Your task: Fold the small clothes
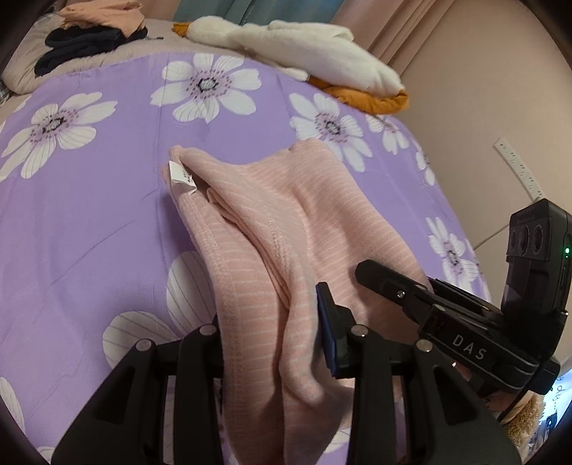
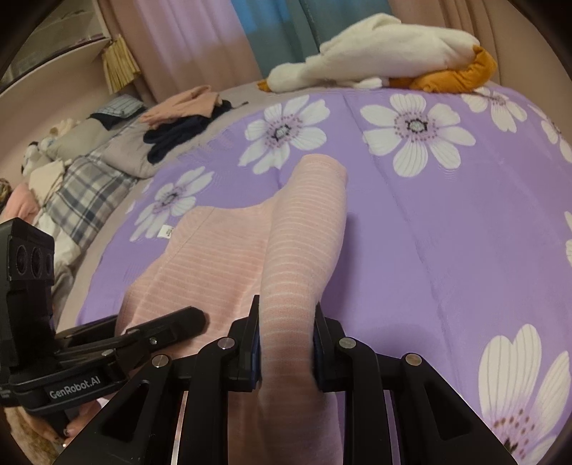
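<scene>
A pink striped garment (image 1: 271,221) with a white label (image 1: 182,177) lies bunched on a purple flowered bedsheet (image 1: 89,221). My left gripper (image 1: 275,336) is shut on a fold of it near its near edge; only the right finger pad shows. The right gripper (image 1: 400,289) also shows there, at the garment's right side. In the right wrist view my right gripper (image 2: 286,339) is shut on a narrow striped part of the same garment (image 2: 304,229), which stretches away over the sheet (image 2: 447,221). The left gripper (image 2: 168,325) shows at lower left.
A white and orange plush toy (image 1: 304,50) lies at the far edge of the bed, also in the right wrist view (image 2: 386,53). A pile of peach and dark clothes (image 1: 93,32) sits at the far left (image 2: 186,114). Plaid bedding (image 2: 82,193) lies left.
</scene>
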A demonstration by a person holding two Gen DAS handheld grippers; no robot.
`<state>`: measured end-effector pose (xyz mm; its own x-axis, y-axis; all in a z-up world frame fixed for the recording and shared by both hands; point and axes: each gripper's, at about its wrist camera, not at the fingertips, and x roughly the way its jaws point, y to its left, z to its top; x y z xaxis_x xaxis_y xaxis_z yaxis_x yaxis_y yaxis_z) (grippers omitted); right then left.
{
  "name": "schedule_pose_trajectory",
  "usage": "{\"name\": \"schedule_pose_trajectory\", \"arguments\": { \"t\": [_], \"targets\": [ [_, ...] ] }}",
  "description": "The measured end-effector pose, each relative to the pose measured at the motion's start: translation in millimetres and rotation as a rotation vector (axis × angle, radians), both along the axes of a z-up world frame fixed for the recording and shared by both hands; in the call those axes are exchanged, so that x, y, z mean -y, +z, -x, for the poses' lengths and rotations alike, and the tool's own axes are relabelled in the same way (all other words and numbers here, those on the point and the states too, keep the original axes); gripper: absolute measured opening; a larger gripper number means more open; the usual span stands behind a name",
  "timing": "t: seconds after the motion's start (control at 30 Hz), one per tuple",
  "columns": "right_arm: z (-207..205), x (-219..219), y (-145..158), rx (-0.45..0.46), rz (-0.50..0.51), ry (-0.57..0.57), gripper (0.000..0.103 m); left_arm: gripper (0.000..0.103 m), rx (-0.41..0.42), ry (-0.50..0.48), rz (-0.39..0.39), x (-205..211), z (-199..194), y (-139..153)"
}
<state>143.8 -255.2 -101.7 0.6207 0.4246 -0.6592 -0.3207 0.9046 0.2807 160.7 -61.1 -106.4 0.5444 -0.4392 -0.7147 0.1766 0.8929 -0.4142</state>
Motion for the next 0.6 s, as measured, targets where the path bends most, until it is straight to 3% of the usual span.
{"name": "schedule_pose_trajectory", "arguments": {
  "t": [0.33,0.6],
  "targets": [
    [-13,4,-39,-0.111,0.024,-0.026,0.025,0.04,-0.124,0.021,-0.051,2,-12,-43],
    [-14,8,-45,-0.152,0.017,-0.058,0.028,0.047,-0.171,0.051,-0.04,0,-11,-44]
  ]
}}
